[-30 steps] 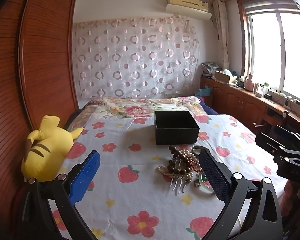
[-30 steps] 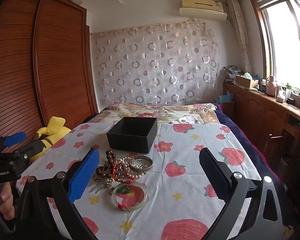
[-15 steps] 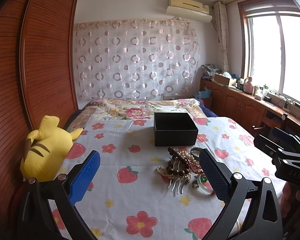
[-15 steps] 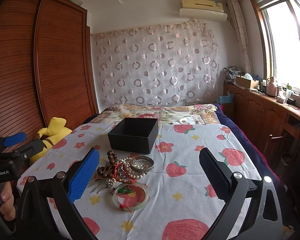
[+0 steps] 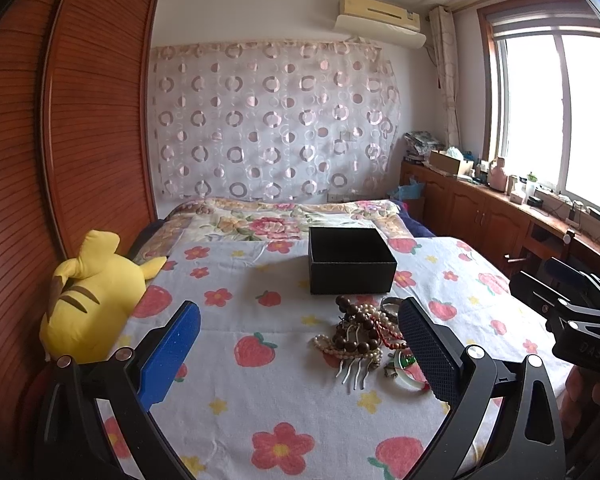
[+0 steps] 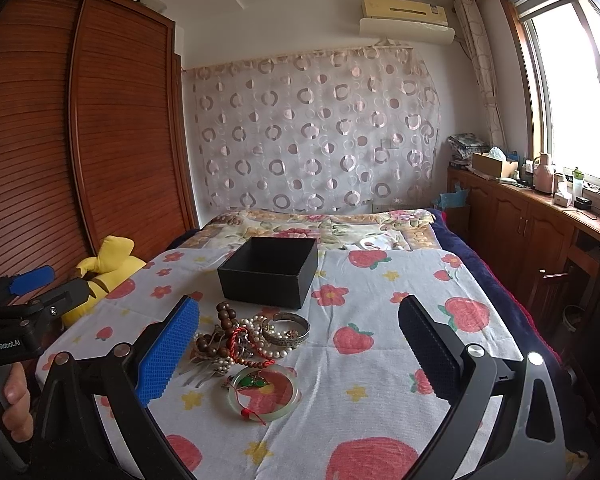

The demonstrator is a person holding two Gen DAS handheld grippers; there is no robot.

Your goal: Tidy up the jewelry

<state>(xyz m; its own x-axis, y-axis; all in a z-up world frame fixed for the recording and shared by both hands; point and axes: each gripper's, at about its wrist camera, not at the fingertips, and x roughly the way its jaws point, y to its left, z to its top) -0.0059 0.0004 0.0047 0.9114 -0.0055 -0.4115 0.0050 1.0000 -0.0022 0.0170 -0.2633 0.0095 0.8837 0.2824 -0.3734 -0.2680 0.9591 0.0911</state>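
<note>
A: The black box [image 6: 269, 273] sits open and upright on the bed's strawberry-print sheet [image 6: 380, 304]; nothing shows inside it.

B: The jewelry pile [image 6: 244, 340] lies just in front of it; brown wooden beads [image 5: 356, 324], pearl strands [image 5: 374, 314], a red cord, a metal hair comb [image 5: 354, 372]; a silver bangle [image 6: 286, 329] lies flat at its right; a pale jade bangle [image 6: 264, 394] lies flat nearest the camera.

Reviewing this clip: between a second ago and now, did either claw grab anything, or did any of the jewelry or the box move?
Nothing grabbed or released. Both claws, left and right, stay open and empty; the views only drift slightly. The jewelry pile, jade bangle and black box lie on the strawberry sheet as before.
</note>
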